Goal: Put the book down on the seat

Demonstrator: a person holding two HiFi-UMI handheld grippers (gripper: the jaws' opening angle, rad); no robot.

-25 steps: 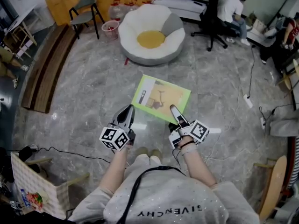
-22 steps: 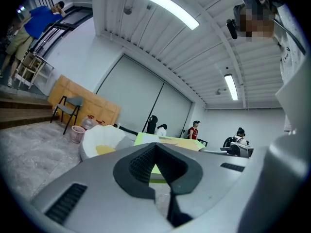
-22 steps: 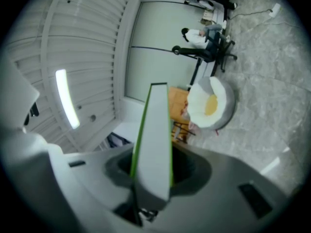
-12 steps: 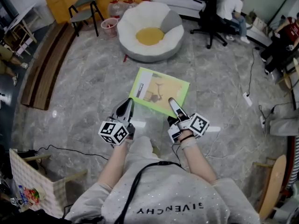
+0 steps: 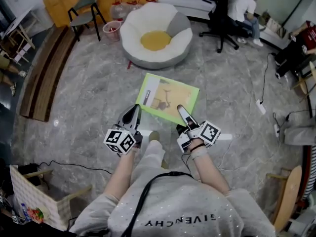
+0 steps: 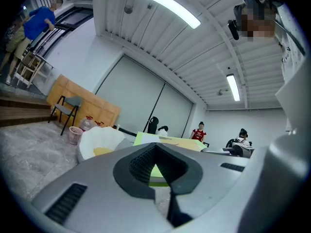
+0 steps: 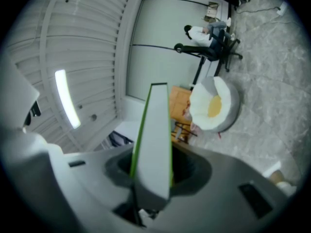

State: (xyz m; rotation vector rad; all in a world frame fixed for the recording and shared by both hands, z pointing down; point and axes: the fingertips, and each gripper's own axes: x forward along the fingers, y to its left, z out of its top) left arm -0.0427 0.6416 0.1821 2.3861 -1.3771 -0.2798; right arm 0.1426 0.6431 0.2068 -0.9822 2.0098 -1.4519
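Marble floor [image 5: 84, 98]: wide and open between you and the goal.

Seat [image 5: 155, 36]: white beanbag with a yellow centre, far middle. Nothing lies in it. A grey chair [image 5: 85, 8] and a pink bin [image 5: 112, 31] stand to its left, off your line.

Book [image 5: 168, 98]: green cover, held flat in the air ahead of you, between you and the seat and well apart from it. It touches nothing but your two grippers.

Progress, as I judge it: pickup is done, the carry is under way, and placing has not begun. What is left:
- close the gap to the seat
- bring the book over the yellow centre
- lower it
- let go on both sides

Left gripper [image 5: 134, 112]: closed at the book's near-left corner. Its own view shows a green sliver of the book caught between the dark pads, and the rest of the cover runs on beyond the tips.

Right gripper [image 5: 181, 110]: clenched on the near edge, toward the right. Its own view shows the white page block and green cover running edge-on straight through the jaws.

Pose: both forearms are out ahead of your body. The grippers point level and away from you toward the seat, with the marker cubes on your near side. They sit apart across the book's near side. The right one appears rolled onto its side, so its jaws take the book from above and below.
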